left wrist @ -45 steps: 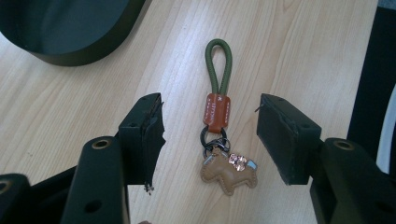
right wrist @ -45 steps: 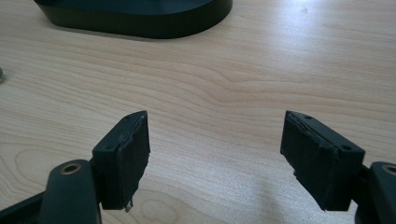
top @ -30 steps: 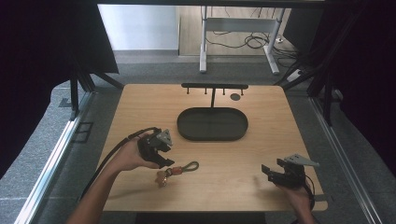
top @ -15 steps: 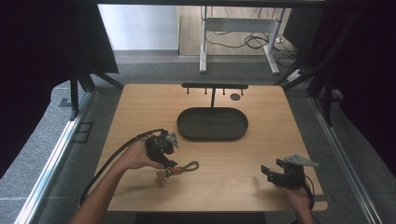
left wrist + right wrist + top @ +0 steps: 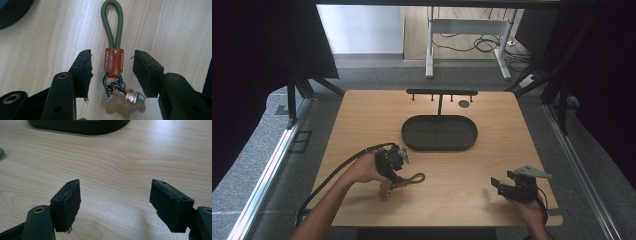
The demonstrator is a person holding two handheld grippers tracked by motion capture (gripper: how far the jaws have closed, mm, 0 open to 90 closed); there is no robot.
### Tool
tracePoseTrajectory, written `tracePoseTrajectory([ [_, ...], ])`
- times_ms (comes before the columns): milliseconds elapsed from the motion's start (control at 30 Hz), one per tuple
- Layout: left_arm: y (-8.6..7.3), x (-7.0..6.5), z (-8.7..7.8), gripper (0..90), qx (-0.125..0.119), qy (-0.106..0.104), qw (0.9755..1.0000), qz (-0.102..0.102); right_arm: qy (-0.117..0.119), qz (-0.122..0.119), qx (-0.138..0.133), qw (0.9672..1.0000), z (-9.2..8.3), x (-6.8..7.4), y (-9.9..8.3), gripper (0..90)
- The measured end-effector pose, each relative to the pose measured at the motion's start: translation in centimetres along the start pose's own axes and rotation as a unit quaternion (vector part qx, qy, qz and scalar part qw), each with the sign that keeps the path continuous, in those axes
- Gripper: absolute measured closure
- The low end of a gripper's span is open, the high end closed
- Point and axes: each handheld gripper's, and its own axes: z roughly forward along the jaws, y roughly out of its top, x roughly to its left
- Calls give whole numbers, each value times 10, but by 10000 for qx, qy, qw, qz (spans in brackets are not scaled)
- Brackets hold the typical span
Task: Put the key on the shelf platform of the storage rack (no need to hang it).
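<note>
Light wooden table [image 5: 492, 165] – keychain with green cord loop, brown leather tab and small leather animal charm [image 5: 113, 63] lies flat between closing left gripper [image 5: 112, 71] jaws, untouched. Pick-up step; next – squeeze tab, lift. Right gripper [image 5: 115, 202] open, idle.

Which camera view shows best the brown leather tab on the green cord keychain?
The left gripper view: the brown leather tab is close and sharp, between the open left gripper. In the high view the green cord keychain is tiny. The right gripper view catches only a green edge.
</note>
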Motion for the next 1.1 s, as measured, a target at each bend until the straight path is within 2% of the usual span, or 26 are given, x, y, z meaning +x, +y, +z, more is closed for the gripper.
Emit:
tracePoseTrajectory([
  [367,4,-3,15,527,244,-55,9996,101,1,-12,24,10000,1,0,0,253],
  [533,5,-3,22,537,356,-38,9993,94,1,-4,22,10000,0,0,0,253],
  [767,6,-4,32,547,540,-14,9984,183,3,-12,29,10000,0,0,0,254],
  [1100,6,-3,38,598,646,-55,9977,182,-4,-14,23,10000,0,0,0,255],
])
